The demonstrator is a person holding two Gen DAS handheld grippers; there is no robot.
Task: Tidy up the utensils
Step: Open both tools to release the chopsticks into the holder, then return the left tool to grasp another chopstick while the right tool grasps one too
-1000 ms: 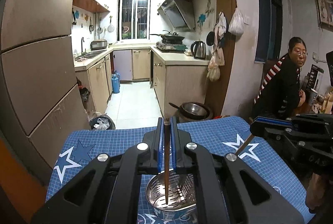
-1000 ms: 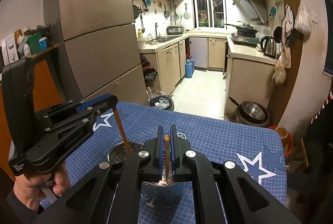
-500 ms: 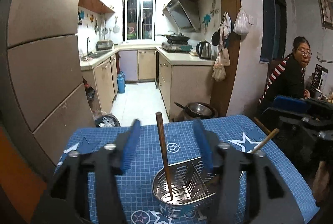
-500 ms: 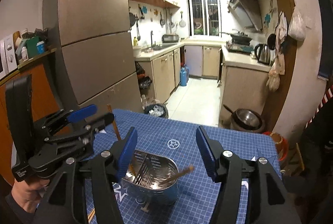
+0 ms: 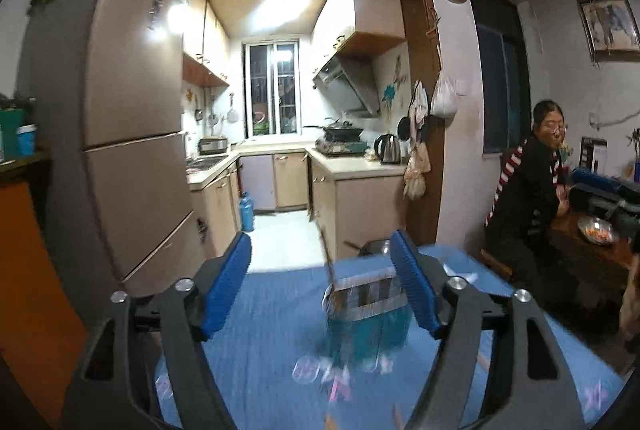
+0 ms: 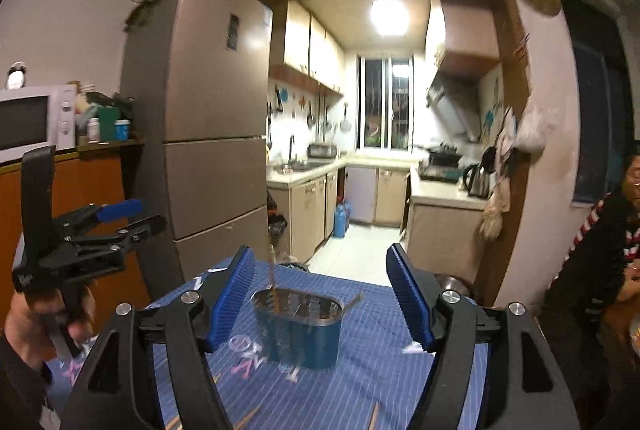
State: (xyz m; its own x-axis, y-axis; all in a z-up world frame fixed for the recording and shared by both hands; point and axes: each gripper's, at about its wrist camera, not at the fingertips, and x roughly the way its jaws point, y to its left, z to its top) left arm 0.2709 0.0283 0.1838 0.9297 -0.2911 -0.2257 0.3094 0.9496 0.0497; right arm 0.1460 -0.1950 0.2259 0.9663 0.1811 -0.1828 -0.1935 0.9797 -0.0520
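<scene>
The blue fingers (image 5: 414, 290) of the left gripper (image 5: 322, 288) stand wide and are opening further, and nothing is pressed between them; the metal utensil holder (image 5: 366, 304) shows through the gap, well in front of the tips. The right gripper (image 6: 320, 294) is in the same state: its fingers (image 6: 234, 296) are far apart and opening, with no thing held, and the holder is seen beyond them in this view also. The holder stands upright on the surface (image 6: 360, 382), which carries a blue cloth with a grid pattern and star prints. Wooden chopsticks (image 6: 273, 276) stand inside the holder, one leaning toward its left rim and another slanting over its right rim; both views are blurred, so I cannot count them. More chopsticks (image 6: 244, 417) lie flat on the cloth on the near side of the holder. In the right wrist view the left gripper is left of the holder, carried by a hand (image 6: 36, 322). A seated person (image 5: 524, 198) is right of the holder, away from the surface.
</scene>
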